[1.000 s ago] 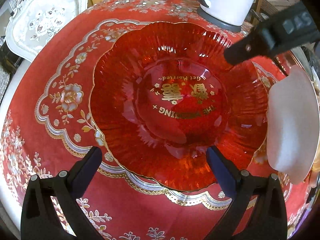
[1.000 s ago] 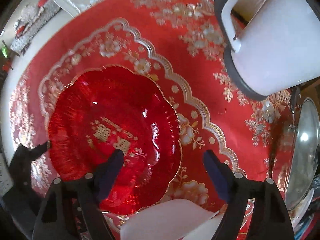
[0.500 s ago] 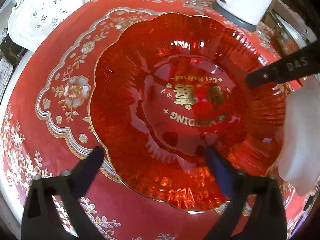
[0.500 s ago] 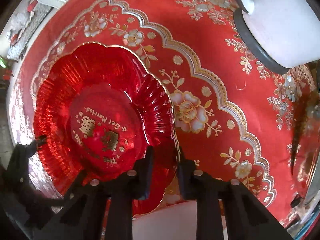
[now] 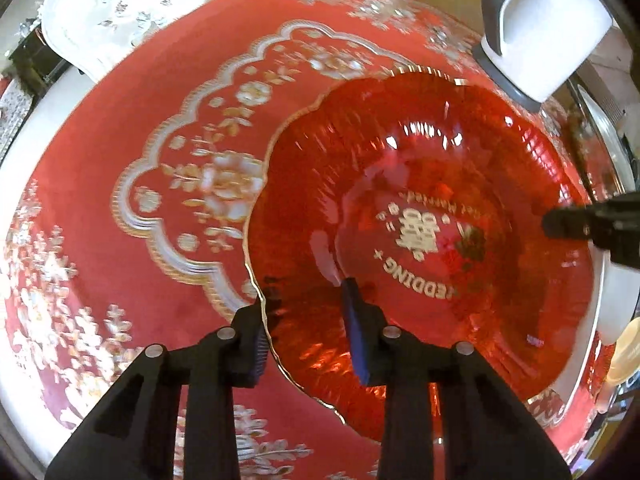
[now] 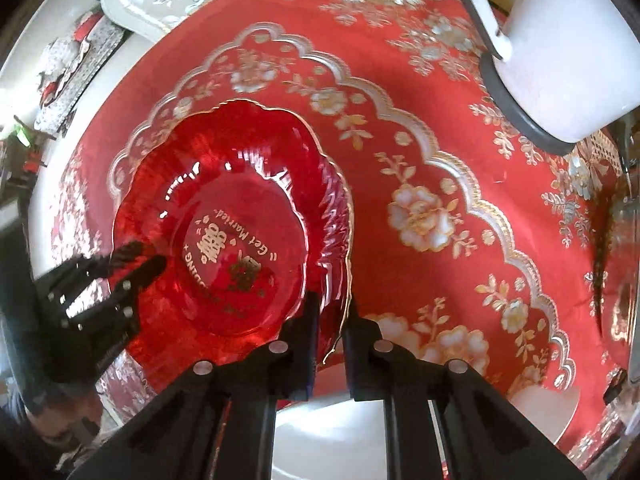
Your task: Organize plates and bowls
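Observation:
A red see-through scalloped plate (image 5: 440, 184) with gold lettering is held between both grippers over the red tablecloth. My left gripper (image 5: 306, 316) is shut on its near-left rim, one finger outside the wall and one inside. At the plate's far right edge shows the tip of the right gripper (image 5: 568, 226). In the right wrist view the right gripper (image 6: 330, 324) is shut on the plate's (image 6: 248, 184) right rim, and the left gripper (image 6: 136, 260) clamps the opposite side. A white plate (image 6: 320, 428) lies just below my right fingers.
A white pot with a grey base (image 5: 548, 28) stands at the back right of the table. A white floral-patterned chair back (image 5: 120, 12) sits beyond the far left edge. A metal lid (image 5: 600, 140) lies at the right. The flowered tablecloth (image 6: 440, 140) spreads between plate and pot.
The right gripper shut on the plate's rim first, then the left gripper closed on the opposite rim. The plate has shifted right, toward the white plate.

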Motion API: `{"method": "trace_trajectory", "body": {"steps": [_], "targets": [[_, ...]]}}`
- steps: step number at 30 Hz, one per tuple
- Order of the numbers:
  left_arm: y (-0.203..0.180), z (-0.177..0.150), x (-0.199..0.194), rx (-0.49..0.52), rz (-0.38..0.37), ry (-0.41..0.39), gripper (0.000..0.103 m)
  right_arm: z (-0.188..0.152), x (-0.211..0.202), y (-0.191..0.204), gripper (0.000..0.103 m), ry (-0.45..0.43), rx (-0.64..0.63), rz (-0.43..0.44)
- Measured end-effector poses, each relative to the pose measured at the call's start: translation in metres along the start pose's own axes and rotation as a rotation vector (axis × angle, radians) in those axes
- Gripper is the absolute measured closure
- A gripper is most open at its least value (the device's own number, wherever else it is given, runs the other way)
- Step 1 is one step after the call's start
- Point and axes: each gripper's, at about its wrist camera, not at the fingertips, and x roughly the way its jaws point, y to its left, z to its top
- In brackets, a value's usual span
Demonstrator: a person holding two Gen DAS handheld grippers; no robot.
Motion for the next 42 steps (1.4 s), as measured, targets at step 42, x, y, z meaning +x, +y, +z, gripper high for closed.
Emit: {"method": "trace_trajectory", "body": {"steps": [42], "targets": [[0.055, -0.077, -0.056, 0.11, 0.207, -0.179, 0.036, -0.142, 0.025, 0.127, 0.053, -0.245, 0.179, 0.102]]}}
